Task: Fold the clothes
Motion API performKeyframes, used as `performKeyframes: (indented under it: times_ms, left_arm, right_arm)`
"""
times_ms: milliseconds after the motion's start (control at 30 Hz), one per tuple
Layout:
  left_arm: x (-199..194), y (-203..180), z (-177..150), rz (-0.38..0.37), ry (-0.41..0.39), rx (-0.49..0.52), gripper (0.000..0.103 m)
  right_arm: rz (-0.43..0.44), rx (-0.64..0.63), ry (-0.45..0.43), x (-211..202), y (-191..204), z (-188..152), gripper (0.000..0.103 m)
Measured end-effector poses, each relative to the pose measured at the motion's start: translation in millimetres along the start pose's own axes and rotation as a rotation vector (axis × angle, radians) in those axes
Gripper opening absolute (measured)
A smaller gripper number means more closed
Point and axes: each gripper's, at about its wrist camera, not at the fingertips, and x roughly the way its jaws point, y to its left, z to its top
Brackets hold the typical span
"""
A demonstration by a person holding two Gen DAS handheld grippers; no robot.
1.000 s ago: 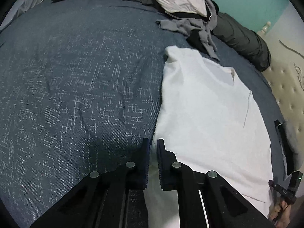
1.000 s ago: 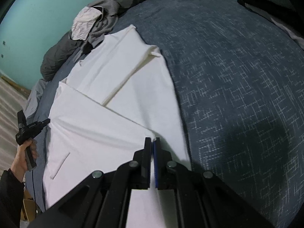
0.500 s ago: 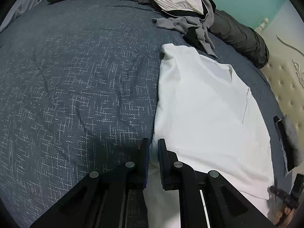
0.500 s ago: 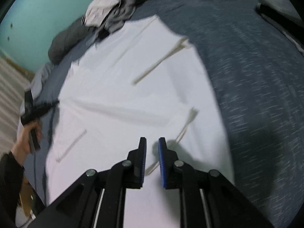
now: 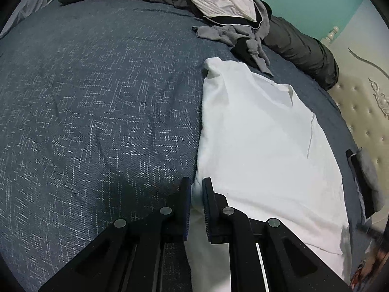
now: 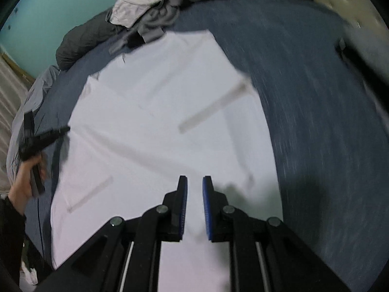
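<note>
— White cotton, that shirt (image 5: pixel 262 146): it lies spread on the dark blue bedspread (image 5: pixel 97 112), toward the side near the padded headboard (image 5: pixel 364 121).

— And the left tongs (image 5: pixel 196 189)?

— Their two black fingers stand a narrow gap apart, and the shirt's near edge sits pinched up between them, right where white cloth meets the bedspread.

— The right tongs (image 6: pixel 195 187)?

— Parted, with a clear gap between the blue pads (image 6: pixel 206 202) and nothing in it. They hang above the shirt; only flat white cloth shows beyond the tips. That view is blurred, so fine creases are hard to read.

— Anything else on the bed?

— A heap of grey and pale clothes (image 5: pixel 228 12) at the far end, resting against a long dark pillow (image 5: pixel 299 48), just past the shirt's far corner. In the right view a person's hand (image 6: pixel 26 182) in a dark sleeve grips the handle of the other tool at the shirt's left edge.
</note>
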Motion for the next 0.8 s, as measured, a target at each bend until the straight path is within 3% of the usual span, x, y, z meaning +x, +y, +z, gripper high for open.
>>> performKeyframes:
  times_ms: [100, 167, 367, 500, 800]
  left_arm:
    - [0, 3, -1, -0.022, -0.01, -0.011, 0.012]
    - [1, 8, -2, -0.05, -0.014, -0.04, 0.012]
    - [3, 11, -5, -0.079, -0.038, -0.044, 0.012]
    - [5, 12, -6, -0.096, -0.049, -0.044, 0.012]
    - [8, 11, -9, -0.095, -0.074, -0.034, 0.012]
  right_arm:
    - [0.07, -0.038, 0.001, 17, 32, 44, 0.016]
    - [0.088, -0.082, 0.015, 35, 60, 70, 0.03]
    - [0.185, -0.203, 0.028, 90, 146, 133, 0.03]
    - [0.196, -0.317, 0.016, 129, 209, 169, 0.03]
    - [0.24, -0.4, 0.076, 203, 271, 220, 0.031]
